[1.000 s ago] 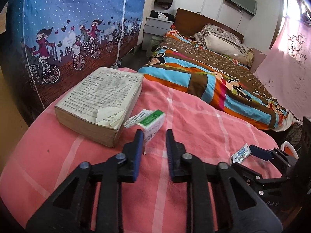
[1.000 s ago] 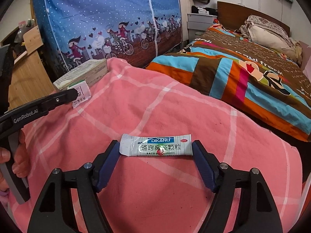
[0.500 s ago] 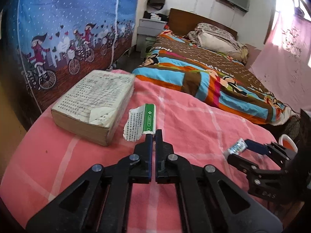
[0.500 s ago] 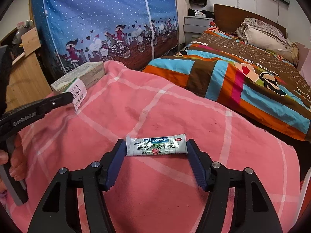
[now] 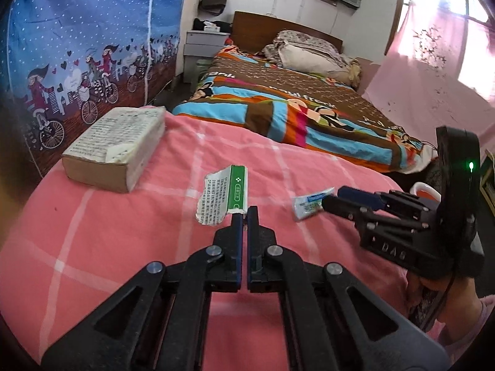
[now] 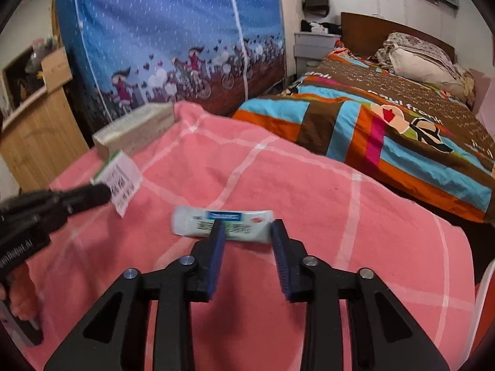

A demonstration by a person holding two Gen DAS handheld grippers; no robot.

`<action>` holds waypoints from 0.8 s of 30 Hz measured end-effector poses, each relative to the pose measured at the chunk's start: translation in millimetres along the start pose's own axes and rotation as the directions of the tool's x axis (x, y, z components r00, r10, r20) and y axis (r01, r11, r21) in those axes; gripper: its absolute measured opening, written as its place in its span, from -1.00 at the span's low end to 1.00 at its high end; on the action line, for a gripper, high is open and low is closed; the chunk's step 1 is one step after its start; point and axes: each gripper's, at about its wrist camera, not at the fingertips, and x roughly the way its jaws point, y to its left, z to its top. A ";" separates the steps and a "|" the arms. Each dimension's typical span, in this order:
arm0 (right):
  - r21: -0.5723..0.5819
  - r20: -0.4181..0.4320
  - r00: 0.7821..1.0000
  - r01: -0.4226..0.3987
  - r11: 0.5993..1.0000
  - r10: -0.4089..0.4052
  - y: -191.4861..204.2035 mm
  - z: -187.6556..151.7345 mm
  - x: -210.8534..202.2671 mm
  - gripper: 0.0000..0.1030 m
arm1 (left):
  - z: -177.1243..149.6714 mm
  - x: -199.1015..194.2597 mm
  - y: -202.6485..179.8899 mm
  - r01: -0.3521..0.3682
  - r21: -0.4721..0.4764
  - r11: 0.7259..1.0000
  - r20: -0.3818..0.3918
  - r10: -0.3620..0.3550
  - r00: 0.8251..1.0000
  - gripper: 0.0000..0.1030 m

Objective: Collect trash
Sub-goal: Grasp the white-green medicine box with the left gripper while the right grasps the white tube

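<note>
My left gripper (image 5: 245,211) is shut on a torn white and green medicine carton (image 5: 223,197) and holds it above the pink checked cloth (image 5: 123,232); the carton also shows in the right wrist view (image 6: 119,177). My right gripper (image 6: 247,227) is partly closed around a white and blue medicine sachet (image 6: 221,222) on the cloth, with the jaws about a finger's width apart. The sachet sits bowed between the jaws. The left wrist view shows the sachet (image 5: 309,205) at the right gripper's tips (image 5: 332,201).
A thick worn book (image 5: 117,148) lies at the cloth's far left edge. A bed with a striped quilt (image 5: 294,111) stands beyond. A blue cartoon-print curtain (image 5: 77,46) hangs at the left. A wooden cabinet (image 6: 40,123) stands left of the table.
My left gripper closed on the carton and lifted it off the cloth. My right jaws narrowed from wide open around the sachet, which has bent and shifted.
</note>
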 end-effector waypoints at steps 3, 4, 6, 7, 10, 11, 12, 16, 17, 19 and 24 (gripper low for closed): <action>-0.016 -0.011 1.000 -0.002 1.000 0.002 5.5 -1.5 -0.4 -0.45 | -2.9 -0.7 -5.3 0.000 0.003 1.000 -0.006 0.000 1.000 -0.92; -0.029 -0.016 1.000 -0.004 1.000 0.004 8.4 -1.5 0.4 -0.45 | -2.9 -0.5 -4.6 0.003 -0.007 1.000 -0.009 -0.003 1.000 -0.92; -0.046 -0.022 1.000 -0.020 0.999 0.019 11.4 -1.1 1.1 -0.44 | -3.0 -1.3 -3.0 0.000 -0.020 1.000 -0.011 -0.001 1.000 -0.92; -0.056 -0.028 0.999 -0.040 0.998 0.039 13.1 0.0 2.2 -0.44 | -3.4 -2.0 -1.8 -0.005 -0.022 1.000 -0.010 0.005 1.000 -0.92; -0.064 -0.033 0.999 -0.037 0.997 0.035 11.3 4.7 6.5 -0.15 | -6.5 -2.7 1.8 -0.019 -0.034 0.999 -0.014 0.018 1.000 -0.92; -0.055 -0.027 0.999 -0.044 0.998 0.042 9.5 7.9 7.5 -0.06 | -7.4 -2.6 3.6 -0.020 -0.043 0.999 -0.016 0.019 1.000 -0.92; -0.047 -0.022 0.998 -0.061 0.997 0.060 7.5 11.5 8.4 -0.06 | -8.1 -2.8 5.4 -0.019 -0.054 0.998 -0.016 0.018 1.000 -0.92; -0.034 -0.042 0.992 -0.119 0.992 0.117 0.8 25.4 21.4 -0.01 | -9.9 -2.0 12.7 -0.018 -0.089 0.996 -0.017 0.017 1.000 -0.92; -0.029 -0.061 0.989 -0.139 0.990 0.137 -1.2 27.3 26.6 -0.01 | -10.1 -1.6 13.9 -0.017 -0.094 0.995 -0.018 0.016 1.000 -0.92; -0.005 -0.125 0.970 -0.212 0.977 0.210 -6.3 29.9 40.0 -0.01 | -10.9 -1.3 14.1 -0.017 -0.099 0.995 -0.019 0.016 1.000 -0.92; -0.005 -0.164 0.929 -0.337 0.941 0.332 -10.2 19.5 29.9 -0.02 | -12.7 -3.5 12.3 -0.013 -0.101 0.995 -0.017 0.011 1.000 -0.92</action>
